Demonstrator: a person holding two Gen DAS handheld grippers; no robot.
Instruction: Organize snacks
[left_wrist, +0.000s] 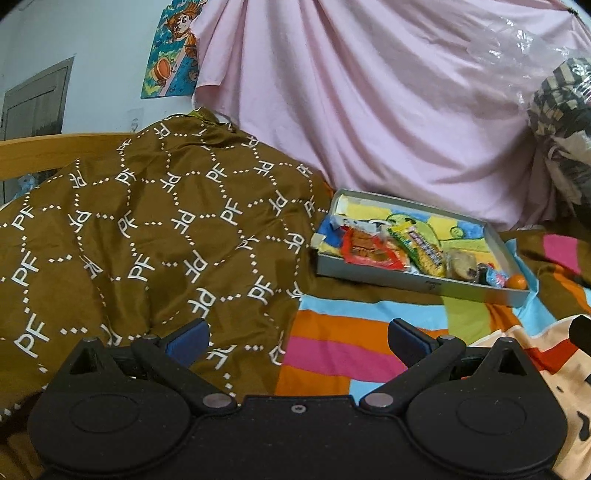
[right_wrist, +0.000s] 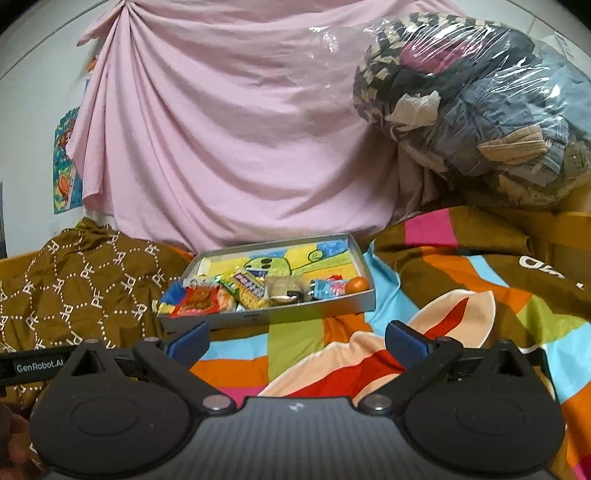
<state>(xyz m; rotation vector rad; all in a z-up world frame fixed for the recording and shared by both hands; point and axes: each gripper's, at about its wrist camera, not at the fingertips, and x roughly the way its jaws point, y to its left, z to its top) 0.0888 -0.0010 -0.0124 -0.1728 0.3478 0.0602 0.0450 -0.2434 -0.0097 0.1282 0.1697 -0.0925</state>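
Note:
A shallow grey box (left_wrist: 424, 283) (right_wrist: 258, 317) with a colourful cartoon lining lies on the bed. Along its near side sit a red snack packet (left_wrist: 371, 251) (right_wrist: 199, 300), a yellow candy packet (left_wrist: 424, 253) (right_wrist: 249, 291), a brownish wrapped biscuit (left_wrist: 461, 264) (right_wrist: 282, 291), a blue wrapped sweet (left_wrist: 495, 277) (right_wrist: 327, 288) and a small orange ball (left_wrist: 516, 282) (right_wrist: 358, 284). My left gripper (left_wrist: 297, 339) is open and empty, short of the box and to its left. My right gripper (right_wrist: 297, 341) is open and empty, just short of the box's near wall.
A brown patterned quilt (left_wrist: 147, 229) (right_wrist: 81, 280) is heaped left of the box. A striped bedsheet (left_wrist: 351, 343) (right_wrist: 461, 288) covers the bed. A pink cloth (left_wrist: 369, 92) (right_wrist: 229, 129) hangs behind. A plastic-wrapped clothes bundle (right_wrist: 476, 107) sits back right.

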